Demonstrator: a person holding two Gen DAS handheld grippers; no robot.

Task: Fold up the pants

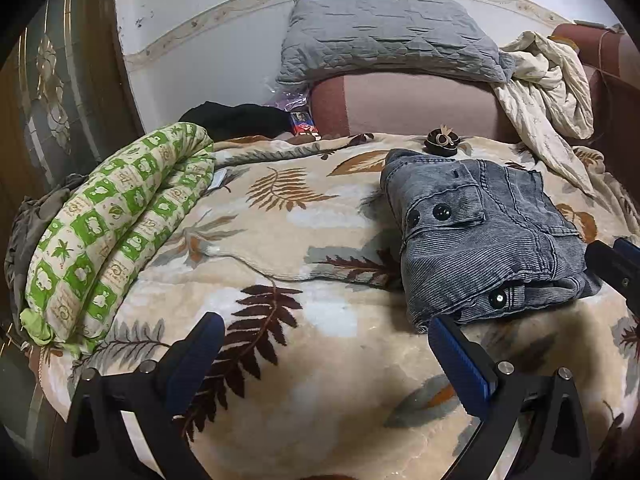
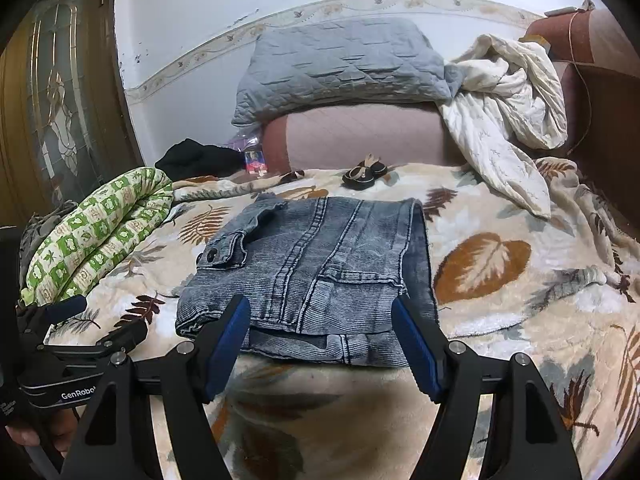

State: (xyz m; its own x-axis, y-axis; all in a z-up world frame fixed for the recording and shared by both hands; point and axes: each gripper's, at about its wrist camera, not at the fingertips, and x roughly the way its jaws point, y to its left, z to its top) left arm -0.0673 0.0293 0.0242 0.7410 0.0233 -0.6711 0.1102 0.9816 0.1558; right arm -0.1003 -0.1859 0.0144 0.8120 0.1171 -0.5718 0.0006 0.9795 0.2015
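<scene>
The pants (image 2: 316, 268) are blue-grey corduroy with dark buttons, folded into a compact stack on the leaf-patterned blanket (image 2: 500, 312). In the left wrist view the pants (image 1: 480, 236) lie to the right. My left gripper (image 1: 324, 324) is open and empty, over bare blanket just left of the stack; it also shows at the left edge of the right wrist view (image 2: 104, 320). My right gripper (image 2: 320, 308) is open and empty, its fingers standing at the stack's near edge. Part of it shows at the right edge of the left wrist view (image 1: 616, 268).
A rolled green-and-cream quilt (image 1: 112, 232) lies at the left edge of the bed. A grey pillow (image 2: 340, 64) and crumpled white cloth (image 2: 504, 108) rest on the pink headboard cushion behind. Small dark hair accessories (image 2: 362, 174) and black clothing (image 2: 196, 158) lie beyond the pants.
</scene>
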